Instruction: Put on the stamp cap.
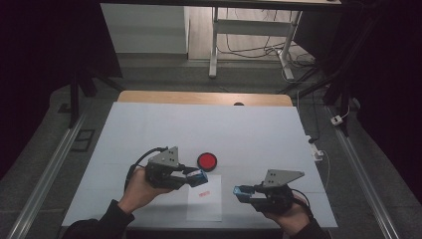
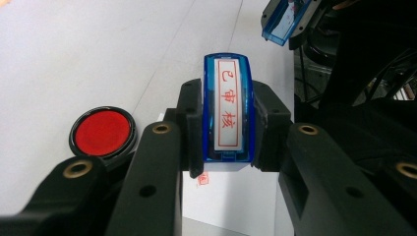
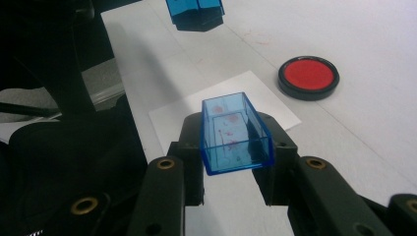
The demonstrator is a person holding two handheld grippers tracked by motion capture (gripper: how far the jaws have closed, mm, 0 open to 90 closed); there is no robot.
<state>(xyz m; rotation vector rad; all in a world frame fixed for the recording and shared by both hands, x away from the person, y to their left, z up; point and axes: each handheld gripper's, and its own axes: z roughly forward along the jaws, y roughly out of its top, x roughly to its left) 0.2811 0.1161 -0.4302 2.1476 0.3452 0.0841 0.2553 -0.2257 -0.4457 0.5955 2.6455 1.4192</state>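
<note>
On the left of the high view, the left gripper (image 1: 198, 178) is held over the white table (image 1: 149, 129). Its jaws are clenched on a blue stamp (image 1: 198, 177), which points toward the middle of the table. In the left gripper view the stamp (image 2: 228, 108) sits straight between the two black jaws, with its label of red characters facing the camera. Just beside it, a little farther on the table, lies the round red ink pad (image 1: 206, 161). Under and in front of the left gripper lies a white sheet of paper (image 1: 205, 204) with a small red print (image 1: 202, 194) on it.

On the right, the right gripper (image 1: 242, 192) is grasping the clear blue stamp cap (image 1: 242, 191). It is near the right edge of the paper and apart from the stamp. In the right gripper view the cap (image 3: 235, 132) is pinched between the jaws, its open side up, with red stains inside.
</note>
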